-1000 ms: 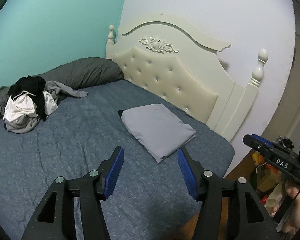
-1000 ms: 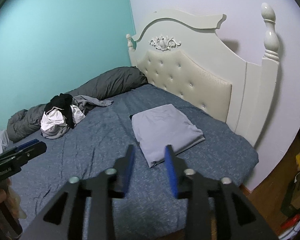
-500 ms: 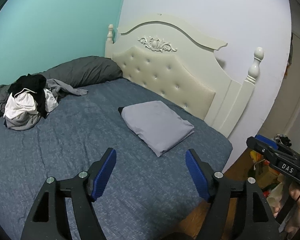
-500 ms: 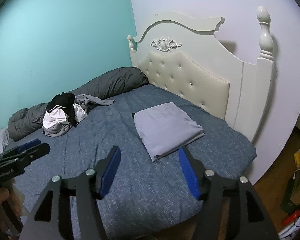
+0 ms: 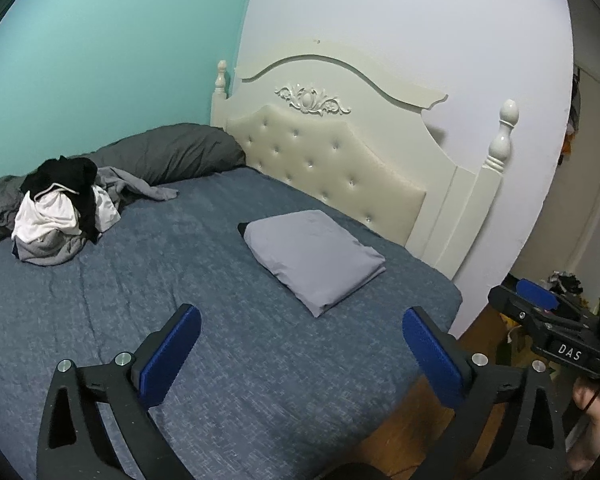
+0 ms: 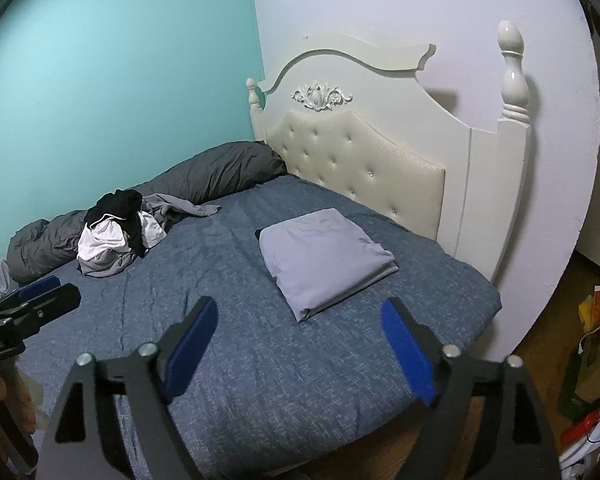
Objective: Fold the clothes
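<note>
From the left wrist, the left tool (image 5: 300, 354) hangs spread and empty over the bed (image 5: 100, 300), a folded grey garment (image 5: 314, 258) near the headboard (image 5: 340, 160), while from the right wrist the right tool (image 6: 296, 346) gapes likewise, an unfolded clothes pile (image 6: 118, 236), possibly shirts, well apart.

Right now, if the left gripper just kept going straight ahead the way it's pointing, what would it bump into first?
Probably the blue speckled bedspread. The open left gripper hangs above the bed's near part, angled downward. The folded lilac-grey cloth lies a little farther along that line. Depth is unclear, so it might reach that first.
</note>
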